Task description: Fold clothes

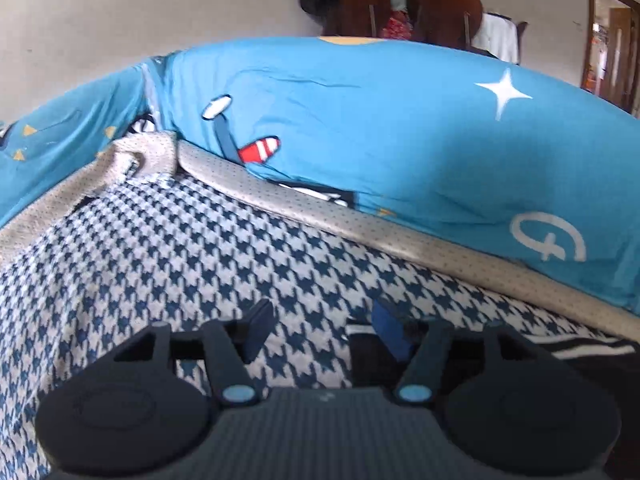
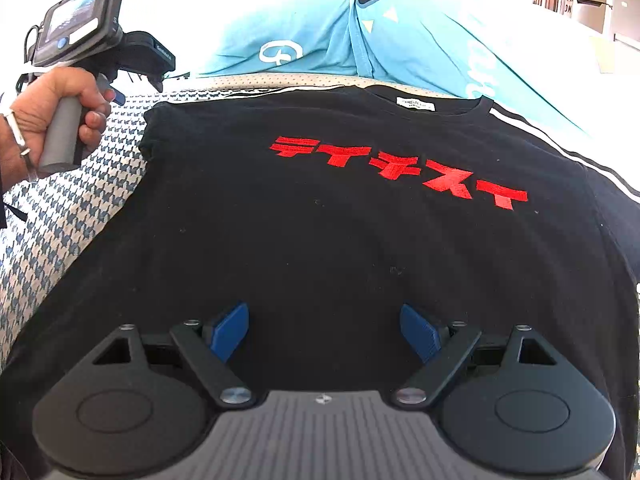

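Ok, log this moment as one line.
black T-shirt: flat on checked cover | left tongs: open, empty, over cover | right tongs: open, empty, over shirt

Black T-shirt (image 2: 320, 240) with red lettering lying flat on houndstooth bedcover (image 2: 80, 216), right gripper (image 2: 324, 332) above its lower part with jaws apart, left hand (image 2: 60, 116) holding left gripper (image 2: 120, 80) at upper left, blue pillows (image 2: 288, 32) behind

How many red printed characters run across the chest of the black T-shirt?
5 on the black T-shirt, in a row sloping down to the right: first at left, then, last at right. None looks hidden.
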Demonstrator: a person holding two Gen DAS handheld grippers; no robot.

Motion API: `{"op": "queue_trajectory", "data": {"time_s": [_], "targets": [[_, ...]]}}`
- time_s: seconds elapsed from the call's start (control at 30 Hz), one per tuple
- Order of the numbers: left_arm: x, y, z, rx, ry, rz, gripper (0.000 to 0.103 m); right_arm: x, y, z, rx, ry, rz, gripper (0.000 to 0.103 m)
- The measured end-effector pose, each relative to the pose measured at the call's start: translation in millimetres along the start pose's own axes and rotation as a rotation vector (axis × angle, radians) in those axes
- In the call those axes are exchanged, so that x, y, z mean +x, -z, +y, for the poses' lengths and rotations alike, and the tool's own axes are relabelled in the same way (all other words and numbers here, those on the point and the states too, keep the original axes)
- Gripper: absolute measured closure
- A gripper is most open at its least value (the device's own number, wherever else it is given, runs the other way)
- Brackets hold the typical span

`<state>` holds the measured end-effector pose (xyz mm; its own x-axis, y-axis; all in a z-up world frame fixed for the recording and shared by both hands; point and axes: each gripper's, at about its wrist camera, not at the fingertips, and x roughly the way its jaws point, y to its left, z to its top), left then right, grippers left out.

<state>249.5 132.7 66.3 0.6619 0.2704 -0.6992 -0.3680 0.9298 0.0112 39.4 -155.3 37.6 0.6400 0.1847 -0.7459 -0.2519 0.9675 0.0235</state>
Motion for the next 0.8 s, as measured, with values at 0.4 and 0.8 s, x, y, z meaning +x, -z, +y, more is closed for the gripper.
{"op": "queue_trajectory", "data": {"time_s": [0.4, 0.8], "targets": [[-19.1, 14.5, 20.0, 0.009, 0.14, 0.13, 0.044, 1.4, -0.9, 1.7, -0.006, 0.008, 0.004, 0.014], [-27.5, 45.8, 38.4, -0.107, 0.237, 0.281, 0.044, 4.2, -2.2, 3.8, -0.017, 0.018, 0.001, 0.011]]}}
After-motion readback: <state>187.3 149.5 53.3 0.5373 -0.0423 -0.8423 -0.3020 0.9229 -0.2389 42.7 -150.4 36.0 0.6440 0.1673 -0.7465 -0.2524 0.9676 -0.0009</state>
